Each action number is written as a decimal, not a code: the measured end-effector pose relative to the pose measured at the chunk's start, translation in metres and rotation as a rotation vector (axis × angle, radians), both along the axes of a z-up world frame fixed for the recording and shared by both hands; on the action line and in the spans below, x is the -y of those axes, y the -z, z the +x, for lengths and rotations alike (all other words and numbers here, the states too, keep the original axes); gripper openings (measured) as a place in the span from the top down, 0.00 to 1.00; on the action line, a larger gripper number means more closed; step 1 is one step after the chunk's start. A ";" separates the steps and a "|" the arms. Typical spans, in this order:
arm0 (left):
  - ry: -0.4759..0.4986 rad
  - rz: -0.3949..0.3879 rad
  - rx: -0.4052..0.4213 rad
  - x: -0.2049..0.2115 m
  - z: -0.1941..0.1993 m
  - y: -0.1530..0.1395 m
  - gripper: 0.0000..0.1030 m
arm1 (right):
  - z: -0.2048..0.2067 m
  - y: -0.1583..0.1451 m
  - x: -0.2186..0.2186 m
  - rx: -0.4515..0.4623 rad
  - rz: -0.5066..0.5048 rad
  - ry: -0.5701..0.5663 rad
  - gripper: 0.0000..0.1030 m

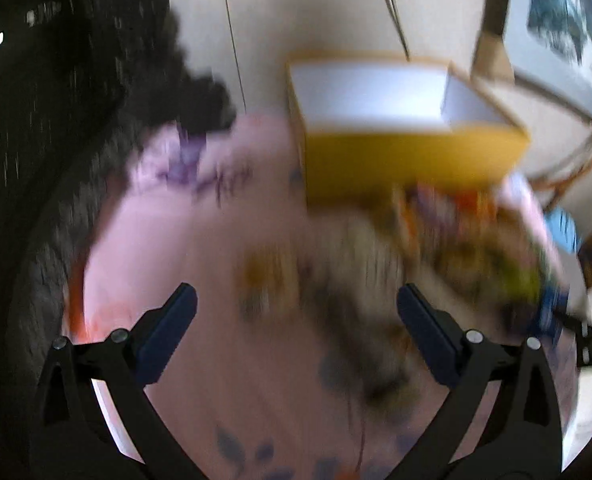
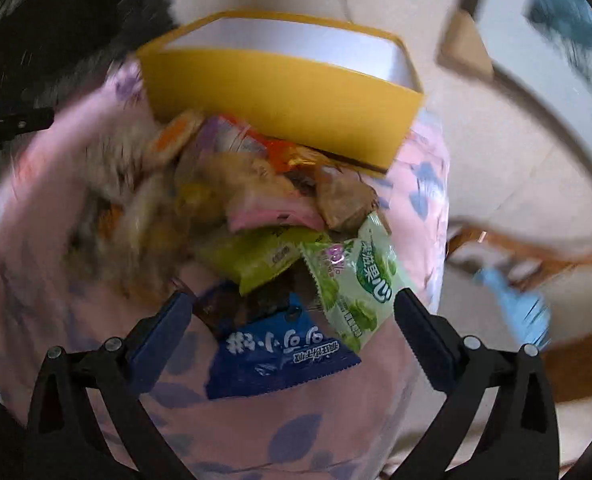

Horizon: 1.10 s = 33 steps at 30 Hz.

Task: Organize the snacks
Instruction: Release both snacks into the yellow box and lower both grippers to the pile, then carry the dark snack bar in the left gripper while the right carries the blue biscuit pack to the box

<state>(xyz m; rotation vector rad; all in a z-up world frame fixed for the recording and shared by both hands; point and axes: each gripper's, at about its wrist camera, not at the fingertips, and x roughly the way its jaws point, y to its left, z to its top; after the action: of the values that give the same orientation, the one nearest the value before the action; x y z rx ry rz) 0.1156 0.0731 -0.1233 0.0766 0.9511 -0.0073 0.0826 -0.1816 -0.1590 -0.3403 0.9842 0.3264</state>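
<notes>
A pile of snack packets (image 2: 256, 216) lies on a pink leaf-print cloth (image 2: 296, 432), in front of an open yellow box (image 2: 280, 104) with a white inside. A blue packet (image 2: 272, 356) and a pale green packet (image 2: 356, 280) lie nearest my right gripper (image 2: 292, 324), which hangs open just above them with nothing pressed between its pads. The left wrist view is badly blurred. There the yellow box (image 1: 408, 160) is ahead and the snack pile (image 1: 456, 240) smears to the right. My left gripper (image 1: 296, 320) is open over the pink cloth (image 1: 216, 248), holding nothing.
A dark fuzzy mass (image 1: 76, 120) borders the cloth on the left. Pale flooring (image 2: 496, 152) lies to the right, with a light blue object (image 2: 516, 304) and brown wooden pieces (image 2: 576, 352) on it. A framed picture (image 1: 564, 28) leans at the far right.
</notes>
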 end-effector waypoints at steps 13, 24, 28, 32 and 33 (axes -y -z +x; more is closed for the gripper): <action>0.070 -0.028 -0.124 0.023 0.002 0.074 0.02 | -0.017 0.046 -0.027 -0.164 -0.001 0.008 0.41; 0.064 -0.167 -0.196 0.027 0.001 0.094 0.57 | -0.062 0.015 0.017 -0.316 0.385 0.272 0.42; 0.043 -0.197 -0.214 0.015 -0.009 0.087 0.68 | -0.060 -0.002 0.032 -0.268 0.411 0.325 0.42; 0.021 -0.217 -0.224 -0.005 -0.028 0.086 0.70 | -0.062 -0.026 0.038 -0.244 0.485 0.357 0.42; 0.015 -0.227 -0.226 -0.009 -0.032 0.084 0.70 | -0.063 -0.031 0.036 -0.235 0.488 0.358 0.42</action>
<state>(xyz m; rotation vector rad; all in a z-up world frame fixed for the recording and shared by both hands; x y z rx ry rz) 0.0838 0.0822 -0.2075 -0.1292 1.1695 -0.1399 0.0199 -0.2172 -0.1278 0.3230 1.1354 0.2722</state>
